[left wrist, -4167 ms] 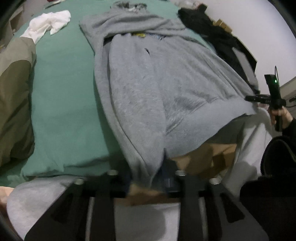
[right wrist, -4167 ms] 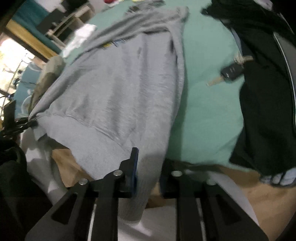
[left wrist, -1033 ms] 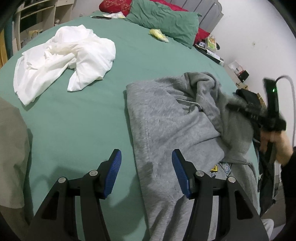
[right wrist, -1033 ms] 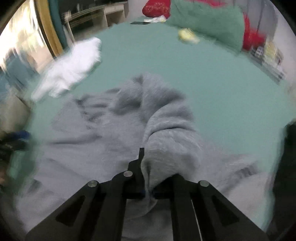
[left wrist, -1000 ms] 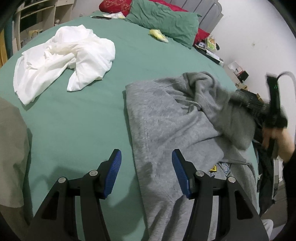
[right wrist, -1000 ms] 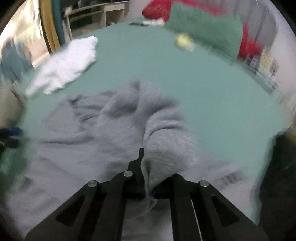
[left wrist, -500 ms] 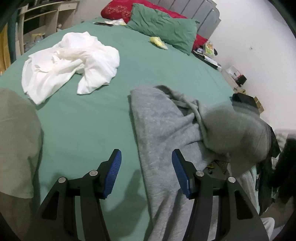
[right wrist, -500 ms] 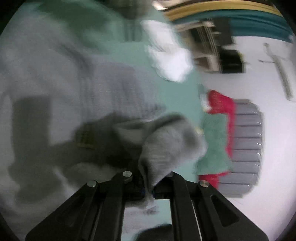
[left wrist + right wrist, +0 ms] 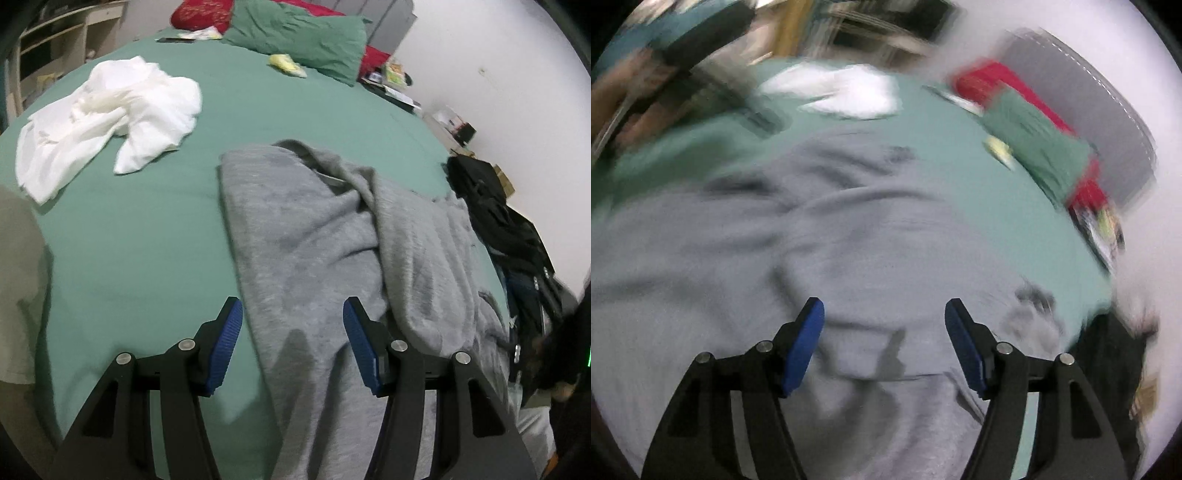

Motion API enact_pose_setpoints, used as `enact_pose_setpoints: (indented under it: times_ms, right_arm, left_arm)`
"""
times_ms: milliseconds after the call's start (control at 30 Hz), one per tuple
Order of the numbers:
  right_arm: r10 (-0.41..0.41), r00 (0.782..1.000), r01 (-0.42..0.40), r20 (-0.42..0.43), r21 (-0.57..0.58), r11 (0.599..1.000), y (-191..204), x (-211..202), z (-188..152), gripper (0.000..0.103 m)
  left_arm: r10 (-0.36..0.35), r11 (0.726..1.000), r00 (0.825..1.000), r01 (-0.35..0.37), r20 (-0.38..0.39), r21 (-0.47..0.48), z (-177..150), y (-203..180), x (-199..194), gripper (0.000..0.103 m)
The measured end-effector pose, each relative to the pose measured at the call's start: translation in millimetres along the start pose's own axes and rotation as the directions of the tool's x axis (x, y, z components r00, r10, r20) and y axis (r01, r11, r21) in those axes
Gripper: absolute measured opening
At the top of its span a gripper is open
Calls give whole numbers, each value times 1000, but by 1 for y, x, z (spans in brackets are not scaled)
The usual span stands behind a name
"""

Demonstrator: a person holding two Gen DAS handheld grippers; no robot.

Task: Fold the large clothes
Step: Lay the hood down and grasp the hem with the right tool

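Note:
A grey hoodie (image 9: 325, 240) lies on the green bed sheet (image 9: 140, 229), its hood and a sleeve folded over the body. My left gripper (image 9: 291, 343) is open and empty just above the hoodie's left edge. The right wrist view is blurred by motion. It shows the hoodie (image 9: 849, 266) spread below my right gripper (image 9: 884, 343), which is open and empty.
A crumpled white garment (image 9: 110, 114) lies at the far left of the bed. A khaki garment (image 9: 18, 288) lies at the left edge. Black clothes (image 9: 509, 236) are piled along the right side. Green and red pillows (image 9: 295, 29) sit at the headboard.
My right gripper carried the hood and sleeve over the hoodie's body, then let go and opened. My left gripper stayed open above the left edge.

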State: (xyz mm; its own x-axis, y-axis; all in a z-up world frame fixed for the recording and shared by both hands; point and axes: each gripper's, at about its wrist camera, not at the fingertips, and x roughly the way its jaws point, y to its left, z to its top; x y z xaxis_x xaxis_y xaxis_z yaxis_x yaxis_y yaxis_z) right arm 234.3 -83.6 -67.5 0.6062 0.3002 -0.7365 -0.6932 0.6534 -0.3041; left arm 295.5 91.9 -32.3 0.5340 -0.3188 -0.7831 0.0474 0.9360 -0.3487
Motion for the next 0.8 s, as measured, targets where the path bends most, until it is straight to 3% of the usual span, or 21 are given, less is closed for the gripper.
enact_pose_setpoints:
  times_ms: [67, 133, 233, 300, 433, 633, 800]
  right_arm:
    - [5, 1000, -5, 1, 117, 993, -22, 15, 4, 68]
    - [0, 1000, 5, -30, 143, 990, -25, 30, 1, 68]
    - [16, 982, 13, -190, 150, 989, -14, 72, -16, 68]
    - [22, 975, 22, -221, 198, 980, -19, 82, -34, 68]
    - [56, 981, 9, -185, 335, 942, -31, 60, -50, 68]
    - [27, 984, 31, -177, 314, 949, -26, 0, -88, 68]
    - [12, 986, 54, -164, 395, 917, -45, -44, -132, 68]
  left_arm:
    - [-2, 1000, 1000, 2, -15, 15, -2, -6, 5, 60]
    - [-3, 1000, 1000, 3, -29, 15, -6, -9, 9, 60]
    - [-15, 1000, 998, 16, -61, 10, -9, -12, 16, 60]
    - [-4, 1000, 997, 6, -81, 24, -12, -14, 21, 60]
    - [37, 999, 997, -34, -73, 39, -26, -15, 18, 60]
    - [10, 1000, 1000, -10, -13, 3, -61, -22, -15, 60]
    - [30, 1000, 999, -30, 30, -1, -103, -33, -43, 60]
